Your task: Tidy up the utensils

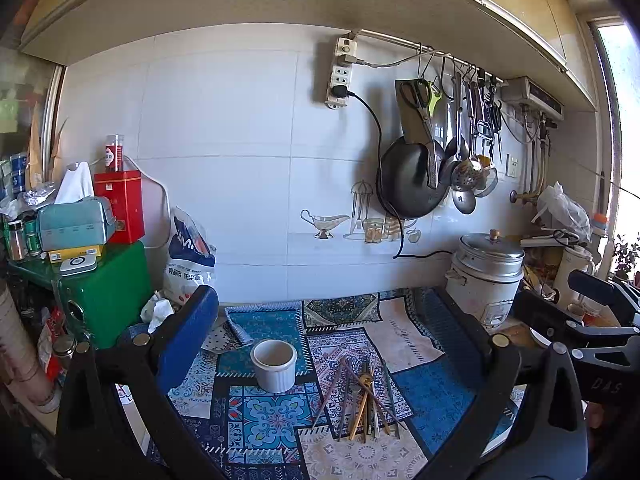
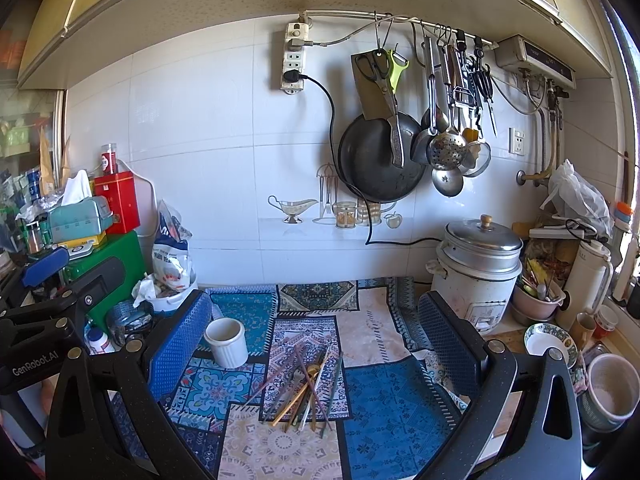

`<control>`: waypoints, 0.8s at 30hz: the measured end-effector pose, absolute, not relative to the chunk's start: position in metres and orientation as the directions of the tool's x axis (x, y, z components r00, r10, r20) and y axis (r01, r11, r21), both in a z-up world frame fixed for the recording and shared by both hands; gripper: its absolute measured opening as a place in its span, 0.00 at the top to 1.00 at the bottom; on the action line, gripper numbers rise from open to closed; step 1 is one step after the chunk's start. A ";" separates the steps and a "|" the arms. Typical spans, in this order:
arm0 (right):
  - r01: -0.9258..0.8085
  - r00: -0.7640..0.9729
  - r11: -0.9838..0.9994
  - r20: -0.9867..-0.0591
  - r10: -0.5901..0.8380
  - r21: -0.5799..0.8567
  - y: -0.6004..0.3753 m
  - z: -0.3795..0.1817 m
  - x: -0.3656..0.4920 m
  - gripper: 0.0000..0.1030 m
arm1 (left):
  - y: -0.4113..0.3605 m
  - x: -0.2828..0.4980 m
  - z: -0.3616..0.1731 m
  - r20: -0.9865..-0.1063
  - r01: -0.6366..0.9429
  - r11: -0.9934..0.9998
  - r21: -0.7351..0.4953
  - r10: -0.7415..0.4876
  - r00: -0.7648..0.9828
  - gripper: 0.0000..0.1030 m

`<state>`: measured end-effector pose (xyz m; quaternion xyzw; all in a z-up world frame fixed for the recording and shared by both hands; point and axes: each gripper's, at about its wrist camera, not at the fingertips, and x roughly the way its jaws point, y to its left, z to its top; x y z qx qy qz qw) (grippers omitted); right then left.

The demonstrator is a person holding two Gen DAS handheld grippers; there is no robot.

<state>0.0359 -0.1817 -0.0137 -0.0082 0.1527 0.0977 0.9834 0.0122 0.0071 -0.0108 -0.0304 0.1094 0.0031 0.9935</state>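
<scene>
Clearly, the utensils point(image 2: 308, 388) lie in a loose crossed heap on the patterned mat point(image 2: 396, 404), just right of the white ribbed cup point(image 2: 226, 342), which stands upright and looks empty, probably to receive them. Both the left gripper point(image 1: 320, 328) and the right gripper point(image 2: 316, 320) hover above the heap with fingers wide apart, holding nothing, likely ready to pick.

A patchwork-patterned cloth point(image 2: 360, 392) covers the table. On it, in the centre of the frame, lies a loose pile of chopsticks and spoons point(image 2: 308, 388); a white ribbed cup point(image 2: 226, 342) stands upright to their left, apart from them. At right stands a rice cooker point(image 2: 476, 272).
</scene>
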 end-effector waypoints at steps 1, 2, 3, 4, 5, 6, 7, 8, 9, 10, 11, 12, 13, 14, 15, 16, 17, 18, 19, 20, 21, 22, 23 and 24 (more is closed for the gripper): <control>-0.195 0.934 0.981 -0.302 0.190 0.014 -0.182 -0.014 0.036 0.00 | 0.007 0.012 -0.011 -0.217 -0.013 0.998 -0.059 0.000 0.976 0.00; -0.195 0.934 0.981 -0.302 0.190 0.014 -0.182 -0.014 0.036 0.00 | 0.007 0.012 -0.011 -0.217 -0.013 0.998 -0.059 0.000 0.976 0.00; -0.194 0.935 0.981 -0.301 0.190 0.014 -0.182 -0.014 0.036 0.00 | 0.007 0.012 -0.011 -0.217 -0.013 0.998 -0.060 0.000 0.976 0.00; -0.195 0.935 0.981 -0.301 0.190 0.014 -0.182 -0.014 0.036 0.00 | 0.007 0.012 -0.011 -0.217 -0.013 0.998 -0.060 0.000 0.976 0.00; -0.195 0.934 0.981 -0.301 0.190 0.014 -0.182 -0.014 0.036 0.00 | 0.007 0.012 -0.011 -0.217 -0.013 0.998 -0.060 -0.001 0.976 0.00; -0.195 0.934 0.981 -0.301 0.190 0.014 -0.181 -0.014 0.036 0.00 | 0.007 0.012 -0.011 -0.218 -0.013 0.998 -0.060 -0.001 0.976 0.00; -0.195 0.934 0.981 -0.301 0.190 0.014 -0.181 -0.015 0.036 0.00 | 0.007 0.012 -0.011 -0.218 -0.013 0.998 -0.060 0.000 0.976 0.00; -0.195 0.934 0.981 -0.301 0.191 0.014 -0.181 -0.015 0.036 0.00 | 0.007 0.012 -0.011 -0.218 -0.013 0.998 -0.060 0.000 0.976 0.00; -0.196 0.934 0.980 -0.302 0.192 0.016 -0.183 -0.014 0.036 0.00 | 0.007 0.012 -0.011 -0.218 -0.015 0.998 -0.060 0.002 0.976 0.00; -0.197 0.933 0.980 -0.303 0.192 0.017 -0.183 -0.014 0.036 0.00 | 0.007 0.013 -0.011 -0.220 -0.016 0.998 -0.060 0.002 0.976 0.00; -0.198 0.933 0.980 -0.304 0.194 0.018 -0.186 -0.012 0.037 0.00 | 0.007 0.014 -0.011 -0.221 -0.016 0.998 -0.061 0.002 0.975 0.00; -0.198 0.932 0.980 -0.306 0.194 0.018 -0.186 -0.012 0.038 0.00 | 0.007 0.015 -0.010 -0.224 -0.018 0.998 -0.062 0.003 0.975 0.00; -0.199 0.931 0.980 -0.308 0.195 0.018 -0.186 -0.012 0.039 0.00 | 0.007 0.017 -0.010 -0.227 -0.019 0.998 -0.062 0.004 0.974 0.00; -0.199 0.931 0.980 -0.310 0.194 0.017 -0.186 -0.013 0.041 0.00 | 0.007 0.018 -0.010 -0.229 -0.020 0.998 -0.062 0.005 0.973 0.00; -0.199 0.930 0.980 -0.312 0.195 0.017 -0.187 -0.013 0.042 0.00 | 0.007 0.021 -0.010 -0.232 -0.021 0.998 -0.062 0.006 0.973 0.00; -0.199 0.929 0.980 -0.315 0.194 0.017 -0.187 -0.013 0.045 0.00 | 0.007 0.023 -0.011 -0.236 -0.023 0.998 -0.062 0.007 0.972 0.00; -0.199 0.928 0.980 -0.319 0.194 0.018 -0.187 -0.015 0.047 0.00 | 0.007 0.026 -0.011 -0.240 -0.024 0.998 -0.063 0.008 0.971 0.00; -0.199 0.926 0.980 -0.325 0.194 0.019 -0.187 -0.016 0.051 0.00 | 0.007 0.029 -0.012 -0.247 -0.025 0.998 -0.064 0.008 0.969 0.00; -0.199 0.923 0.980 -0.332 0.195 0.022 -0.187 -0.018 0.054 0.00 | 0.007 0.034 -0.014 -0.258 -0.027 0.998 -0.064 0.010 0.966 0.00; -0.200 0.919 0.979 -0.340 0.197 0.026 -0.186 -0.020 0.059 0.00 | 0.007 0.038 -0.016 -0.269 -0.029 0.998 -0.063 0.011 0.963 0.00; -0.201 0.915 0.979 -0.351 0.199 0.029 -0.186 -0.022 0.063 0.00 | 0.007 0.044 -0.019 -0.282 -0.031 0.998 -0.063 0.012 0.959 0.00; -0.202 0.911 0.979 -0.362 0.199 0.030 -0.186 -0.026 0.067 0.00 | 0.007 0.049 -0.022 -0.296 -0.033 0.998 -0.063 0.013 0.955 0.00; -0.201 0.906 0.979 -0.374 0.197 0.030 -0.186 -0.030 0.072 0.00 | 0.007 0.055 -0.026 -0.312 -0.036 0.997 -0.062 0.015 0.950 0.00; -0.200 0.901 0.979 -0.388 0.196 0.029 -0.185 -0.035 0.077 0.00 | 0.007 0.061 -0.031 -0.329 -0.039 0.997 -0.062 0.016 0.944 0.00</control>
